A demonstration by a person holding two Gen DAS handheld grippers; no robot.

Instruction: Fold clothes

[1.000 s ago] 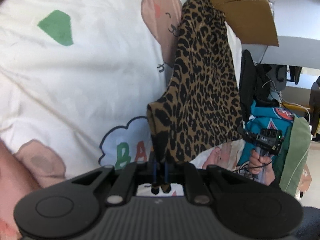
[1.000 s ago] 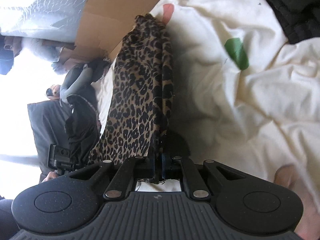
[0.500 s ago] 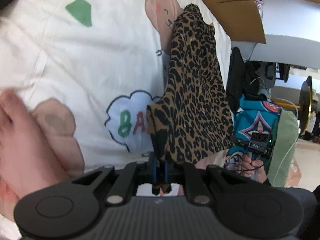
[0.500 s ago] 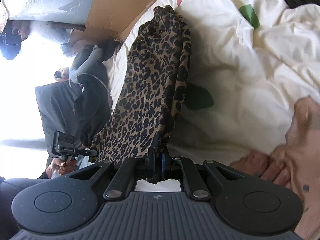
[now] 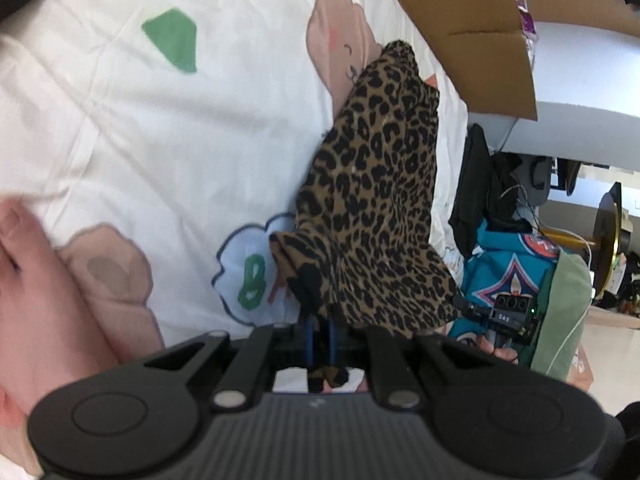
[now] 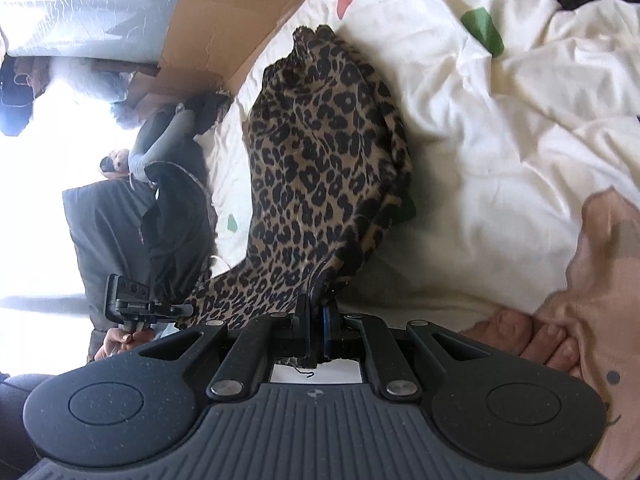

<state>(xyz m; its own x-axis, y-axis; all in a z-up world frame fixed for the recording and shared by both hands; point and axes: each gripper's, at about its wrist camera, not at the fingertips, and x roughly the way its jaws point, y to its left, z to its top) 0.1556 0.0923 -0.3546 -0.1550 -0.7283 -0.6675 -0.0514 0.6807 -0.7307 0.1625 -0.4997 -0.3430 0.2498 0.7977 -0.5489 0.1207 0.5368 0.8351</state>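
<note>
A leopard-print garment [image 5: 376, 208] hangs stretched between both grippers above a white printed bedsheet [image 5: 160, 128]. My left gripper [image 5: 320, 324] is shut on one corner of it, with a scrap of cloth poking out behind the pads. In the right wrist view the same leopard-print garment [image 6: 320, 176] runs from my right gripper [image 6: 316, 320], which is shut on another corner. Its far end rests bunched on the bedsheet [image 6: 500, 152]. The right gripper [image 5: 508, 312] shows at the lower right of the left view, and the left gripper [image 6: 136, 300] at the lower left of the right view.
A cardboard box [image 5: 468, 12] stands past the bed's far edge. Dark clothes [image 5: 480, 184], a teal garment [image 5: 512, 264] and a green one [image 5: 564, 312] lie beside the bed. A person's bare foot [image 6: 532, 340] rests on the sheet nearby.
Both grippers have drawn back and slightly up with the garment, which now lies shorter and more bunched on the sheet. A bare foot has come into both views.
</note>
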